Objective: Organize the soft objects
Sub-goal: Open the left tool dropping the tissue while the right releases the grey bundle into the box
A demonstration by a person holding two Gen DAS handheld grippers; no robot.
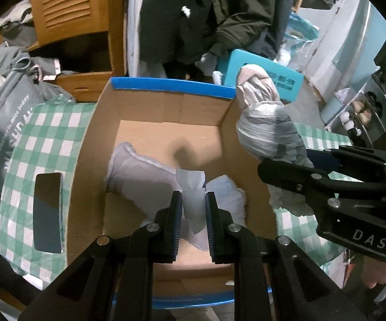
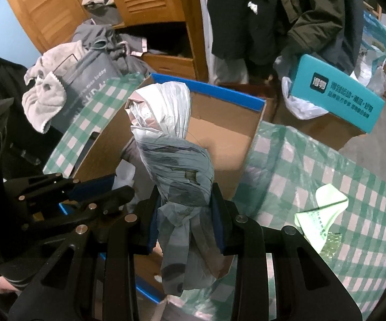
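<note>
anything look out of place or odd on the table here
A phone lies flat on the checked cloth, pressed against the left wall of the cardboard box. It is a hard item amid the soft things being sorted. A crumpled green paper also lies loose on the cloth right of the box.

box floor: partly hidden under bundles | teal sign: print too small

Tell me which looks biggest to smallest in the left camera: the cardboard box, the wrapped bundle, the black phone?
1. cardboard box, clearly biggest.
2. wrapped bundle, held by the right gripper.
3. black phone on the checked cloth.
Bundle and phone look close; the fisheye and differing nearness make that order unsure.
</note>
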